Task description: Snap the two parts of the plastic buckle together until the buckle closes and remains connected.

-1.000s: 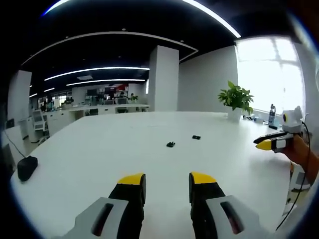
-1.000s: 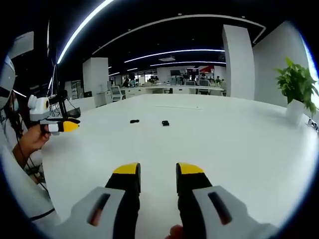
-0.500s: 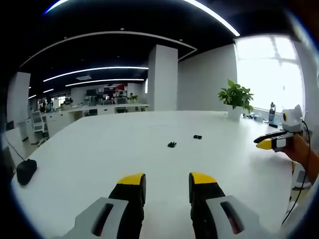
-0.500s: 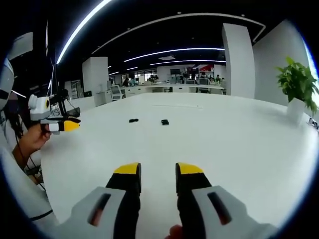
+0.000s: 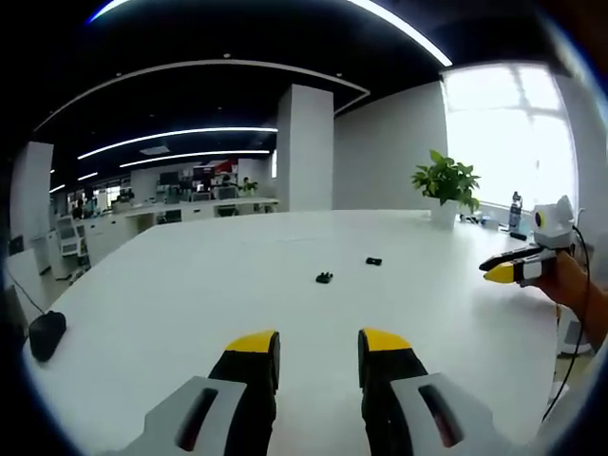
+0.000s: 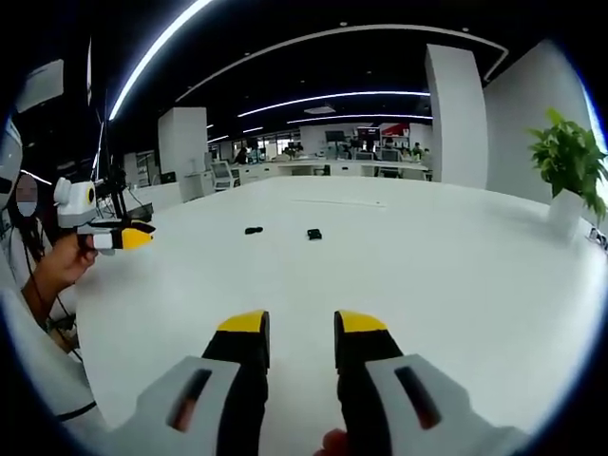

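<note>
Two small black buckle parts lie apart on the white table (image 5: 190, 285). In the left gripper view one part (image 5: 325, 277) sits nearer and the other (image 5: 374, 260) farther right. In the right gripper view they show as a left part (image 6: 253, 230) and a right part (image 6: 313, 234). My left gripper (image 5: 315, 348) stands open and empty, well short of them, and appears from the side as the left gripper (image 6: 122, 237) in a hand. My right gripper (image 6: 300, 331) is open and empty too, and appears as the right gripper (image 5: 513, 268) at the table's right edge.
A black mouse-like object (image 5: 46, 334) lies near the table's left edge. A potted plant (image 5: 446, 186) stands at the far right by the window, also visible as the potted plant (image 6: 568, 161). A bottle (image 5: 514, 207) stands near it. Desks and a pillar (image 5: 304, 147) fill the background.
Both views have shifted slightly with the hands. The buckle parts have not moved, and both grippers stay open.
</note>
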The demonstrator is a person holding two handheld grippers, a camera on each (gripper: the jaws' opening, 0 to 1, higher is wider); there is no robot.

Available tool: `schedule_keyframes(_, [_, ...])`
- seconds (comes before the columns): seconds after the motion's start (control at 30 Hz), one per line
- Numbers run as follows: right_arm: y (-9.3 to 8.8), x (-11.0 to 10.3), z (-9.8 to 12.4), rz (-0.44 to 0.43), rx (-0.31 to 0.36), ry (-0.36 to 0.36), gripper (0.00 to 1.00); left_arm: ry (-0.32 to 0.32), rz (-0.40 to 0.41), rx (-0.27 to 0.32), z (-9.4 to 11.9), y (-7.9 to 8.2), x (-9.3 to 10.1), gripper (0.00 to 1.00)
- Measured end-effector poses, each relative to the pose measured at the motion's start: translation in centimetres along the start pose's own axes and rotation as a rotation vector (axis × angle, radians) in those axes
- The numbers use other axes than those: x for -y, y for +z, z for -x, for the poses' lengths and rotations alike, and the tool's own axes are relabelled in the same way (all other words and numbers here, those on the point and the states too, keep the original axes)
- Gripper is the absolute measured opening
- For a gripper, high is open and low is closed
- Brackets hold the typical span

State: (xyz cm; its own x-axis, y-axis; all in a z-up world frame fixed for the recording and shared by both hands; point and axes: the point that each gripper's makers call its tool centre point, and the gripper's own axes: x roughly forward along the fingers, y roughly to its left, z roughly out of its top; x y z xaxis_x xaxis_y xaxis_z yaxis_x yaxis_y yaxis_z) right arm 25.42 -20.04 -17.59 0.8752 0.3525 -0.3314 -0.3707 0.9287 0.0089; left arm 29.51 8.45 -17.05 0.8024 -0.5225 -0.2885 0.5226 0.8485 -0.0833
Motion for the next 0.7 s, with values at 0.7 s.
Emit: schedule_keyframes(0.7, [1.4,-0.1,-2.0,0.038,-0.008,0.013,0.27,-0.049,0.006,-0.007,-1.5,0.1,0.1,0.34])
